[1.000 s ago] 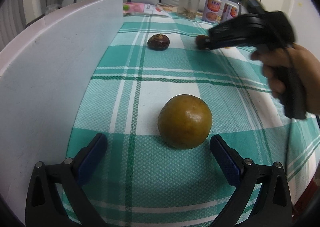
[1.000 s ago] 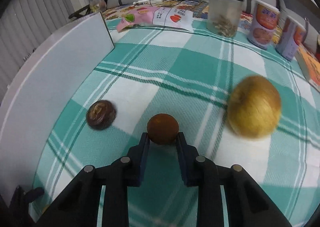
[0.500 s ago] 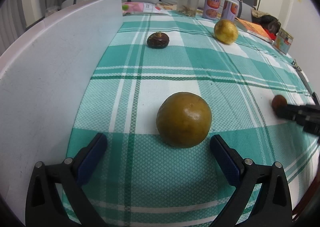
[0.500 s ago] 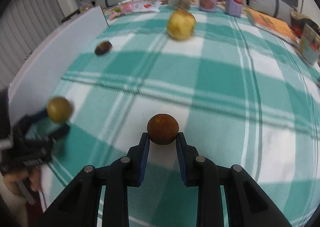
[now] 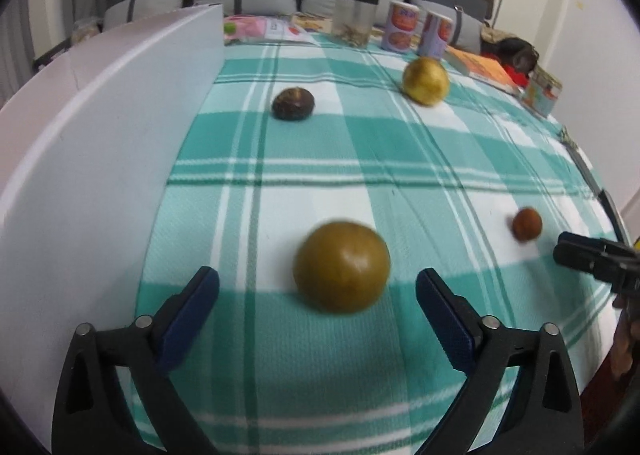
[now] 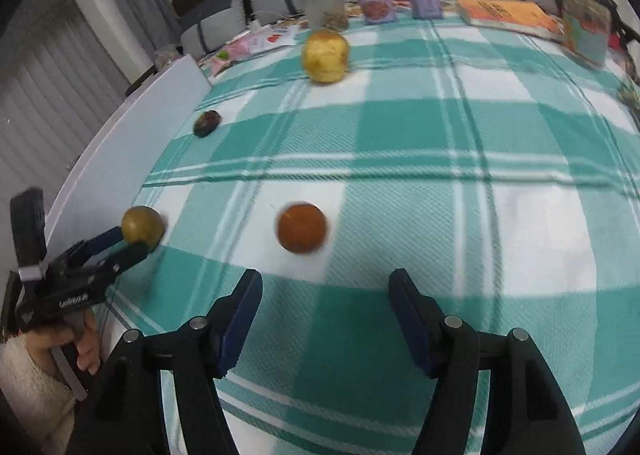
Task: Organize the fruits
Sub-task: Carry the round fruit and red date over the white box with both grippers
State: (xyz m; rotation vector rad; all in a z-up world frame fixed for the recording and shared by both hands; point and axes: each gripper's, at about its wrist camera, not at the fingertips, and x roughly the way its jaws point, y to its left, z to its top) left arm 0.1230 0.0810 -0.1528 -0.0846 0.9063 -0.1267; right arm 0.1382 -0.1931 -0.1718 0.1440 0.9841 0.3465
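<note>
An olive-brown round fruit lies on the green checked cloth just ahead of my open left gripper; it also shows in the right wrist view. A small reddish-brown fruit lies on the cloth just beyond my open, empty right gripper; it also shows in the left wrist view. A yellow fruit and a dark brown fruit lie farther back.
A white board stands along the left edge of the table. A clear jar, two cans, a book and packets stand at the far edge. The table edge runs close on the right.
My right gripper has opened and let go of the small reddish-brown fruit, which now lies on the cloth, and has drawn back. The left gripper has barely moved.
</note>
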